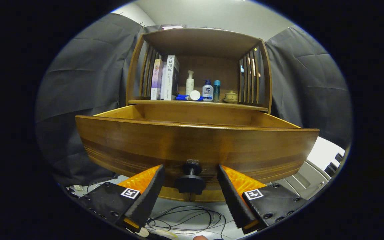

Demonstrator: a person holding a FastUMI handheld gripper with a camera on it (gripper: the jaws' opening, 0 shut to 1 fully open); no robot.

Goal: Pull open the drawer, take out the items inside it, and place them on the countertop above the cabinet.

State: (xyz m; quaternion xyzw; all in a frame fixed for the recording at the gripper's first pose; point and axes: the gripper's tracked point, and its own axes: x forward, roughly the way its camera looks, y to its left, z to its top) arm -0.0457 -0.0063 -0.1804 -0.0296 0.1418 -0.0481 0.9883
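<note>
A wooden drawer (195, 146) stands pulled out of the cabinet, its front panel close ahead of me. Its dark round knob (190, 181) sits between my two fingers, with a gap on each side. My gripper (190, 170) is open, the fingertips close to the drawer front and touching nothing that I can make out. The drawer's inside is hidden behind its front panel. Above it runs the countertop (245, 106) of the cabinet, under a wooden shelf hood.
On the countertop stand books (165, 78), a white pump bottle (189, 83), a white jar (194, 95), a blue flat item (182, 97), two small bottles (208, 90) and a small lidded pot (231, 96). Cables (185, 216) lie on the floor below.
</note>
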